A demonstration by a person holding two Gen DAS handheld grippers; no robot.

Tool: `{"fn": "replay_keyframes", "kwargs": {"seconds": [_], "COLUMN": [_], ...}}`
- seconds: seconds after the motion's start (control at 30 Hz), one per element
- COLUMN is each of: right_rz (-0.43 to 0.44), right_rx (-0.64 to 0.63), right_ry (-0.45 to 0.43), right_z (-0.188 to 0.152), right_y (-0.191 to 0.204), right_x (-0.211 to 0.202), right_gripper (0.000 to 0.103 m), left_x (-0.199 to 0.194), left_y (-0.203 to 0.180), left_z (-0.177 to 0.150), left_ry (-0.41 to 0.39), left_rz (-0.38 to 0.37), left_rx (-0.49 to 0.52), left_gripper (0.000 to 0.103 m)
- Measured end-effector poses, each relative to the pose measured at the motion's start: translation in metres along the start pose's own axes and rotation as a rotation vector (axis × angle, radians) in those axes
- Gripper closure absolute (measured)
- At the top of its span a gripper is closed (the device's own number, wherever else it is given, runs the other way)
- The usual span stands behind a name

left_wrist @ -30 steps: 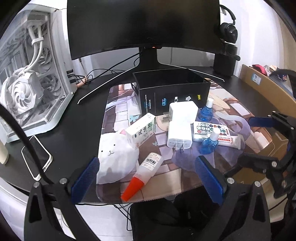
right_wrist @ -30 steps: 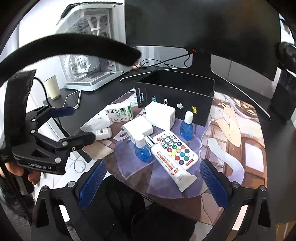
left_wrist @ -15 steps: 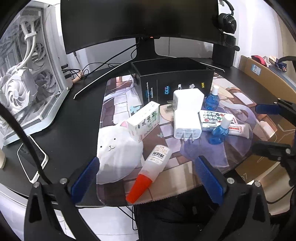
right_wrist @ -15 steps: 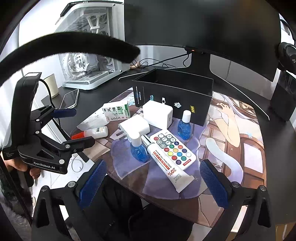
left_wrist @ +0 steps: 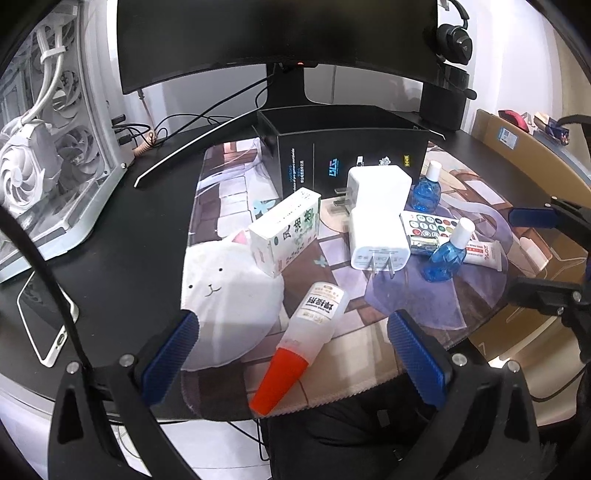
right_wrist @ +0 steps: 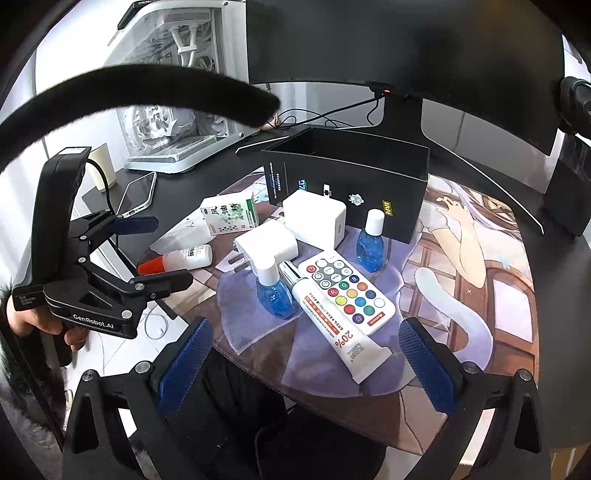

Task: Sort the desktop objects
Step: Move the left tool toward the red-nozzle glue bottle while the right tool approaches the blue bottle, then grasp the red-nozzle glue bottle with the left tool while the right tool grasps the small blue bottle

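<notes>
On the printed desk mat [left_wrist: 229, 192] lie a red-capped glue bottle [left_wrist: 304, 332], a white-green box [left_wrist: 286, 230], two white chargers [left_wrist: 380, 229], a remote [right_wrist: 349, 291], a white tube [right_wrist: 332, 321] and two blue bottles [right_wrist: 275, 293]. An open black box [right_wrist: 354, 177] stands behind them. My left gripper [left_wrist: 293, 360] is open and empty, just before the glue bottle. My right gripper [right_wrist: 308, 363] is open and empty, near the tube's end.
A white cat-shaped pad [left_wrist: 229, 299] lies at the mat's left. A phone [left_wrist: 46, 321] and a white PC case [left_wrist: 48, 147] sit left. A monitor [left_wrist: 280, 33] stands behind, with headphones [left_wrist: 452, 37] and a speaker at back right.
My left gripper has moved forward and right toward the glue bottle. My right gripper has drawn back slightly. No object has moved.
</notes>
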State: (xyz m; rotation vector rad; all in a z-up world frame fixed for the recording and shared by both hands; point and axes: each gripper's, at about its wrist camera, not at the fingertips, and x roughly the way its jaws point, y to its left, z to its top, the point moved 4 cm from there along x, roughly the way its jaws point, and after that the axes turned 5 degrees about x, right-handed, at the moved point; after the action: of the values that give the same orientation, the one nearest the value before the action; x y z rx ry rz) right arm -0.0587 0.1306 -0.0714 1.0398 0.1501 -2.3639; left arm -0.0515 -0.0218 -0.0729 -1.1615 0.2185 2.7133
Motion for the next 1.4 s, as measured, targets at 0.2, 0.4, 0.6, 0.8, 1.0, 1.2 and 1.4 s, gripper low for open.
{"fn": "replay_keyframes", "kwargs": {"seconds": [0.2, 0.4, 0.6, 0.8, 1.0, 1.2, 1.4], "right_rz": [0.007, 0.011, 0.006, 0.006, 0.002, -0.004, 0.014], "right_rx": [0.005, 0.001, 0.010, 0.010, 0.011, -0.008, -0.074], "right_ry": [0.006, 0.013, 0.022, 0.030, 0.023, -0.026, -0.041], "right_z": [0.000, -0.001, -0.001, -0.003, -0.003, -0.001, 0.000], "right_y": [-0.002, -0.003, -0.006, -0.006, -0.009, -0.012, -0.002], "right_x": [0.004, 0.006, 0.010, 0.012, 0.013, 0.014, 0.020], "right_gripper": [0.000, 0.000, 0.000, 0.000, 0.001, 0.003, 0.023], "left_x": [0.009, 0.012, 0.008, 0.007, 0.007, 0.006, 0.004], "left_y": [-0.003, -0.001, -0.006, -0.006, -0.004, -0.005, -0.004], "left_z": [-0.004, -0.006, -0.005, -0.004, -0.004, -0.004, -0.003], "left_ry": [0.008, 0.003, -0.027, -0.042, -0.044, -0.044, -0.046], "left_rz": [0.000, -0.060, -0.107, -0.139, -0.137, -0.153, -0.155], "left_rx": [0.019, -0.002, 0.037, 0.019, 0.008, 0.010, 0.011], "left_gripper": [0.004, 0.019, 0.067, 0.080, 0.080, 0.080, 0.080]}}
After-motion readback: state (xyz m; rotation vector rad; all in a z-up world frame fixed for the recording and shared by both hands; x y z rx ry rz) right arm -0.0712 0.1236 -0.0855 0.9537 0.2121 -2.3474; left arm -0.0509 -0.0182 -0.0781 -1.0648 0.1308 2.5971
